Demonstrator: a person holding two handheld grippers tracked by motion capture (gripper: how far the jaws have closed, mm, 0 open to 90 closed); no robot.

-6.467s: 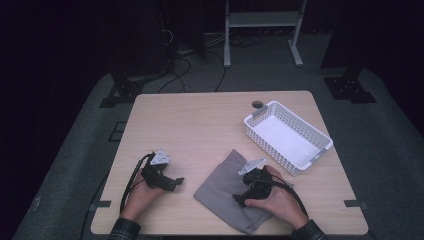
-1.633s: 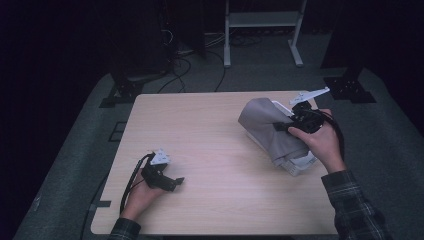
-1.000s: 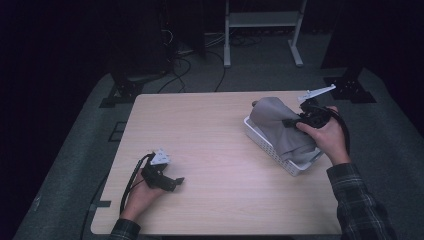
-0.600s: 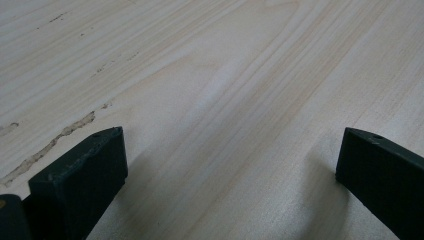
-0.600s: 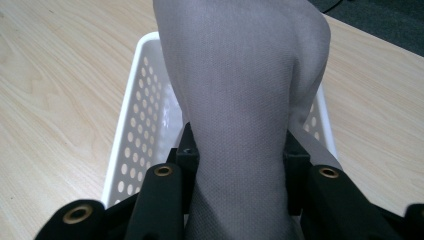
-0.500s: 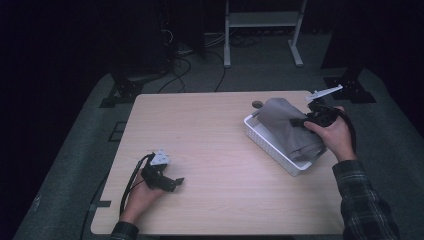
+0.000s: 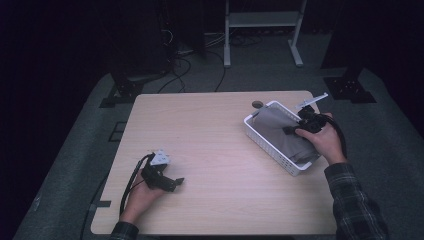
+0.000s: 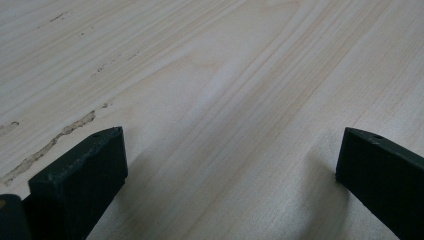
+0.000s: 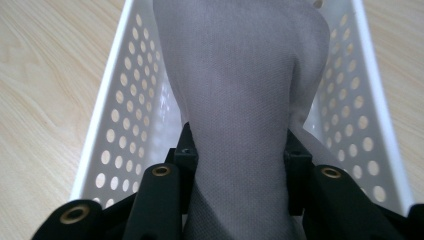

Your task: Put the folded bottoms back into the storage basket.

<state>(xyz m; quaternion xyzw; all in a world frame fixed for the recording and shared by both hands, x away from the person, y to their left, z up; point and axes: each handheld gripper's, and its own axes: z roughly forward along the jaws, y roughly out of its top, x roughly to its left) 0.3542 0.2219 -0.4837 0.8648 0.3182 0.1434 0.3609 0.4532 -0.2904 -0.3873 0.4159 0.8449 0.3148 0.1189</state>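
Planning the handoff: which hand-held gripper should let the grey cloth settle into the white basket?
Right. The right hand-held gripper already clamps the grey cloth inside the white basket; the left hand-held gripper rests open on the table, far away.

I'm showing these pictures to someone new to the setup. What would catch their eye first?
Probably the grey cloth bunched in the white basket at the table's right edge, with the right gripper shut on it from above. Next, the left gripper resting open on the bare wooden table near the front left corner.
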